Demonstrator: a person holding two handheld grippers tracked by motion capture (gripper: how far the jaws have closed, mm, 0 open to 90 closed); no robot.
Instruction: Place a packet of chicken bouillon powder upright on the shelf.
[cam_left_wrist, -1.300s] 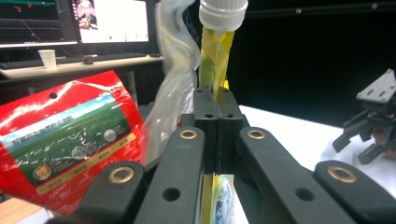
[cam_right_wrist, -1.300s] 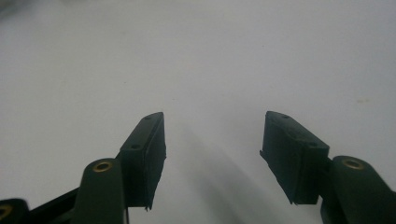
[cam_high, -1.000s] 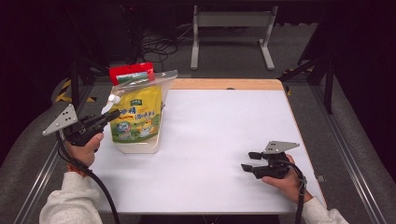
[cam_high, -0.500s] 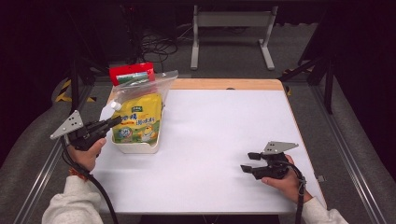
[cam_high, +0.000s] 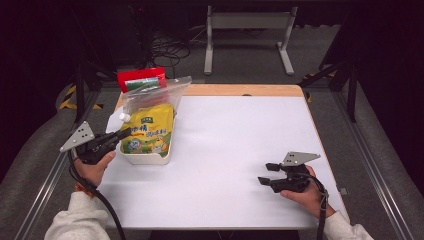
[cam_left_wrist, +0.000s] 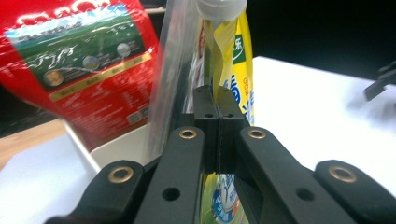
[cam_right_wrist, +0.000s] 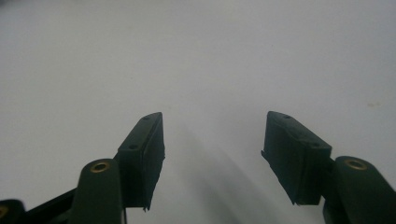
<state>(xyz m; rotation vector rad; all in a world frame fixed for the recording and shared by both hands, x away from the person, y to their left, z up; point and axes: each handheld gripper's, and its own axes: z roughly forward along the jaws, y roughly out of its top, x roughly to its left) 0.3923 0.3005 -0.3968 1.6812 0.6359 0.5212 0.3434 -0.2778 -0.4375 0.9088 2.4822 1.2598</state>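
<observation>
In white tray (cam_high: 150, 158): yellow pouch (cam_high: 149, 131) | clear bag (cam_high: 152, 92) | red carton (cam_high: 141, 79) behind

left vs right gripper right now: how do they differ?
The left gripper is shut, its pads pinching an edge of the yellow spouted refill pouch in the white tray. The right gripper is open with nothing between its pads. The left is held up at the tray; the right rests low on the bare white table. Both are black two-jaw grippers, each in a hand.
</observation>
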